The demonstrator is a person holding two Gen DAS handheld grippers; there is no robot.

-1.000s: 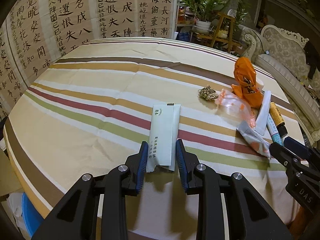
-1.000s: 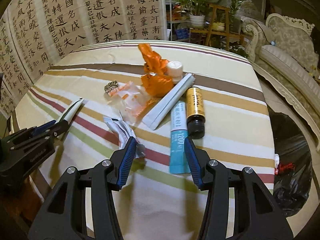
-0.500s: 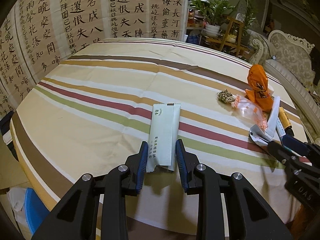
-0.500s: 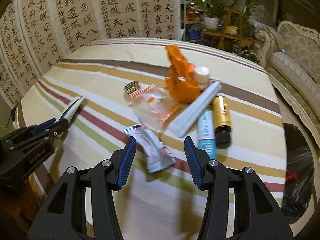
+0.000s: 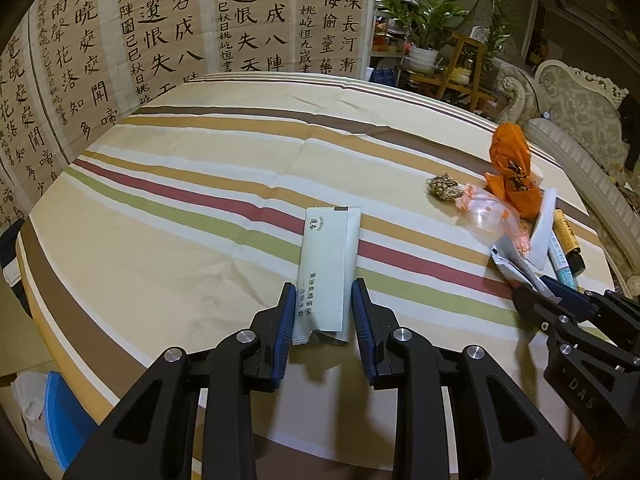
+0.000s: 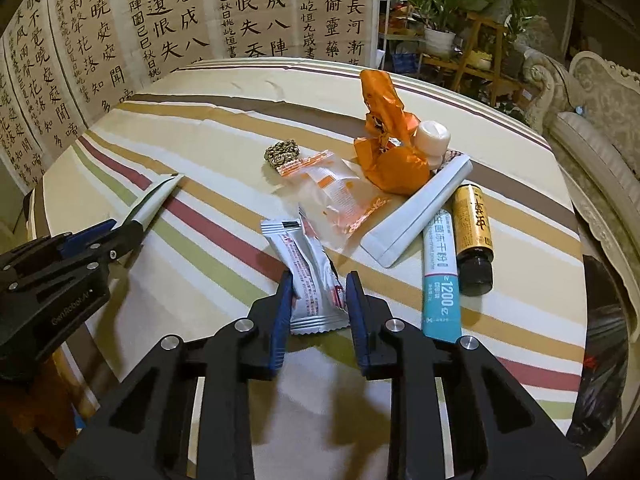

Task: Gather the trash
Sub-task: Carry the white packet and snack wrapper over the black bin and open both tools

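At six o'clock in our left wrist view, the left gripper [image 5: 322, 312] has its blue pads on either side of a pale green sachet [image 5: 328, 272]. The sachet's edges seem to meet both pads, though we cannot tell whether it is pinched or only bracketed. It lies lengthwise toward twelve on the striped tablecloth [image 5: 180, 248].

In our right wrist view the right gripper [image 6: 318, 304] likewise straddles a silver snack wrapper [image 6: 310, 280], jaws partly open and close against its crumpled sides; again, we cannot be sure of a firm hold.

Only the right view shows the pile plainly: at two o'clock a teal tube [image 6: 440, 280] lies beside a gold-labelled bottle [image 6: 474, 236], with a white pouch [image 6: 420, 212] slanting just beyond. Farther toward twelve sit a clear orange-printed bag [image 6: 340, 196], an orange wrapper [image 6: 390, 148], a white cap [image 6: 432, 136] and a small beaded bundle [image 6: 282, 152]. A black trash bag [image 6: 600, 352] hangs past the table edge at four o'clock, partly cut off.

The left view squeezes that pile to its three o'clock rim, where the right gripper's body hides part of it. A calligraphy screen [image 5: 160, 32] stands behind the table, from nine to twelve.
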